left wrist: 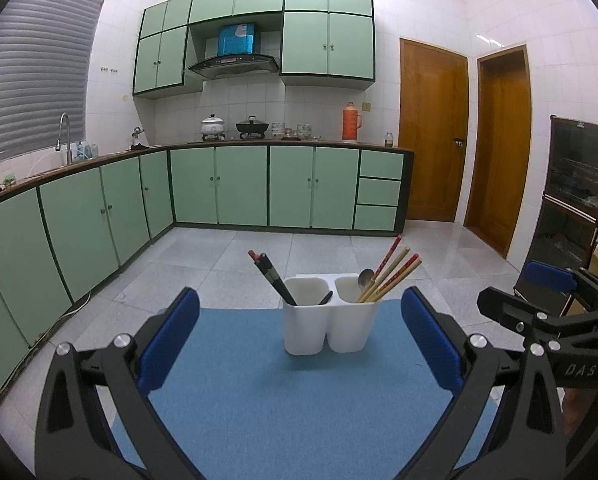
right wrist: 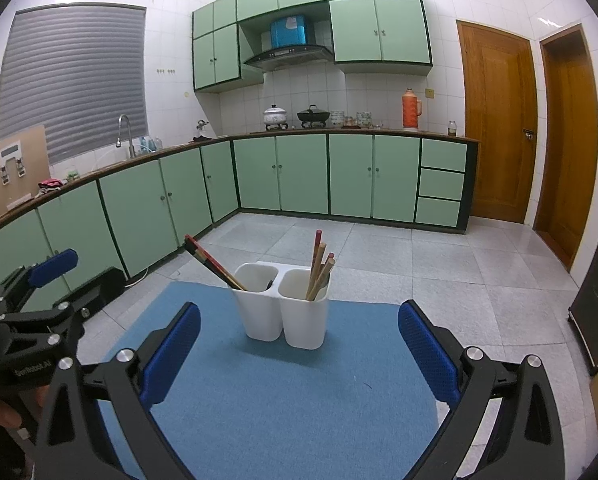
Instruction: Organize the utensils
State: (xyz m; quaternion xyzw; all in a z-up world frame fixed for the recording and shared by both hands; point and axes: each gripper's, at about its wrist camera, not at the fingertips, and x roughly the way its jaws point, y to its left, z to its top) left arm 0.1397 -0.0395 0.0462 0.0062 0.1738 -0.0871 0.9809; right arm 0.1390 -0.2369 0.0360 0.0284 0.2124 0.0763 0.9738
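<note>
A white two-compartment utensil holder (left wrist: 329,326) (right wrist: 285,314) stands upright on a blue mat (left wrist: 267,396) (right wrist: 283,400). Its left compartment holds dark chopsticks (left wrist: 273,280) (right wrist: 213,264) and a dark handle. Its right compartment holds several wooden and red chopsticks (left wrist: 389,274) (right wrist: 319,270) and a metal spoon (left wrist: 365,277). My left gripper (left wrist: 299,336) is open and empty, a little short of the holder. My right gripper (right wrist: 299,340) is open and empty, also short of it. Each gripper shows at the edge of the other's view.
The mat lies on a table over a grey tiled floor. Green cabinets (left wrist: 235,186) with a counter, pots and an orange thermos (left wrist: 352,122) line the far wall. Two wooden doors (left wrist: 433,132) stand at the right, with a dark glass-front cabinet (left wrist: 575,192) nearer.
</note>
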